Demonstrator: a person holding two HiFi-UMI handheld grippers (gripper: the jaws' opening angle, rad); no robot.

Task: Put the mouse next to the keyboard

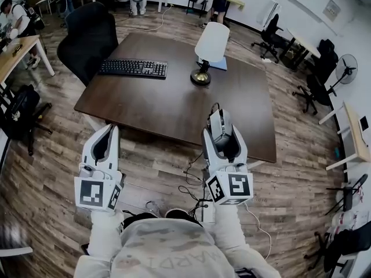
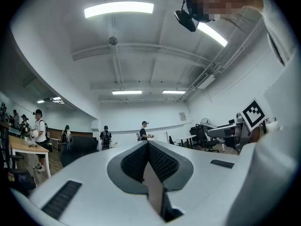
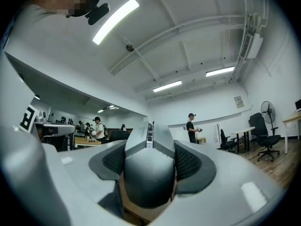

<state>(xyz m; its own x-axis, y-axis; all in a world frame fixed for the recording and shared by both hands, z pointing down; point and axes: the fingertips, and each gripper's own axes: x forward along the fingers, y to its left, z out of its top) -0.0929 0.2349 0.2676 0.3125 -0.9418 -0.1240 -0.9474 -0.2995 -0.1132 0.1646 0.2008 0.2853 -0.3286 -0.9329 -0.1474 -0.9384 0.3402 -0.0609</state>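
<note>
Mouse [image 3: 148, 171] sits pinched between the ribbed pads [image 3: 190, 161] of the right gripper [image 1: 223, 135]. Its long axis runs along the jaws, nose forward, and it seems to hang about over the near edge of the table [image 1: 174, 109]. The left gripper [image 2: 148, 144] has its jaws pressed together on nothing. The keyboard [image 1: 133, 68] lies ahead and to the left, near the table's far left corner, its length across the view. The laden right gripper must therefore carry forward and leftward.

White left tool [image 1: 108, 131] and right tool [image 1: 222, 130] carry black-and-white marker cubes [image 1: 97, 193]; sleeves [image 1: 233, 237] pale.
</note>
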